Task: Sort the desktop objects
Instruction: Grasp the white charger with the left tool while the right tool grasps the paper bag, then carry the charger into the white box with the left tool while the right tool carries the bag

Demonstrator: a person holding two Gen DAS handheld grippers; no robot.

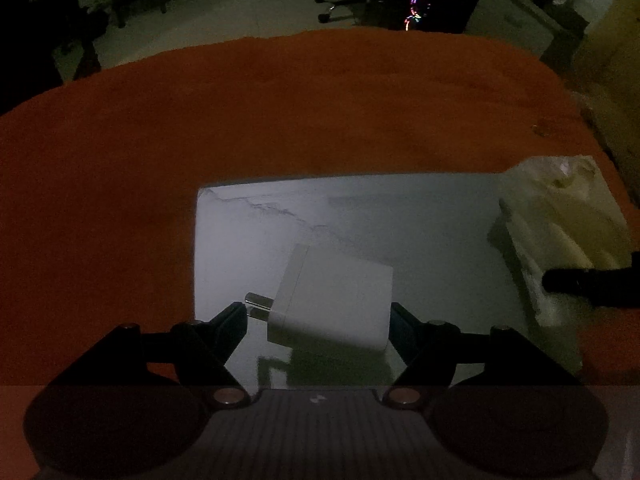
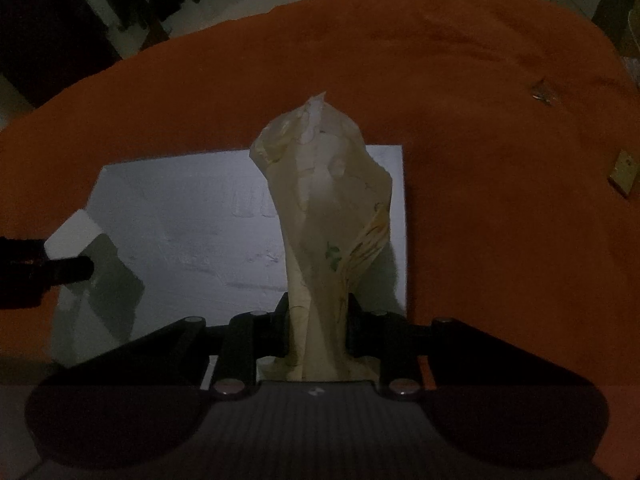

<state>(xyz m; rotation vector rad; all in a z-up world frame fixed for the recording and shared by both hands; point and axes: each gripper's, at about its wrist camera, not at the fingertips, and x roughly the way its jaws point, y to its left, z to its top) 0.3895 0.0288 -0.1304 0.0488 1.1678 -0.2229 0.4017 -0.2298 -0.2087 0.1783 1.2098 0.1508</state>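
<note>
A white plug charger [image 1: 332, 300] with two metal prongs pointing left sits between the fingers of my left gripper [image 1: 318, 314], just above a shiny grey board [image 1: 400, 220]. The fingers flank it; one pad touches its right side and the left tip is beside the prongs. My right gripper [image 2: 318, 316] is shut on a cream tissue packet [image 2: 328, 208] with a small leaf print, held over the board [image 2: 192, 208]. The packet shows at the right of the left wrist view [image 1: 560, 220]. The charger shows at the left of the right wrist view [image 2: 76, 232].
The board lies on an orange cloth [image 1: 280, 100] that covers the table. A small tan box [image 2: 624, 172] and a small dark scrap [image 2: 542, 92] lie on the cloth at the right. Beyond the far edge are a dim floor and an office chair [image 1: 340, 0].
</note>
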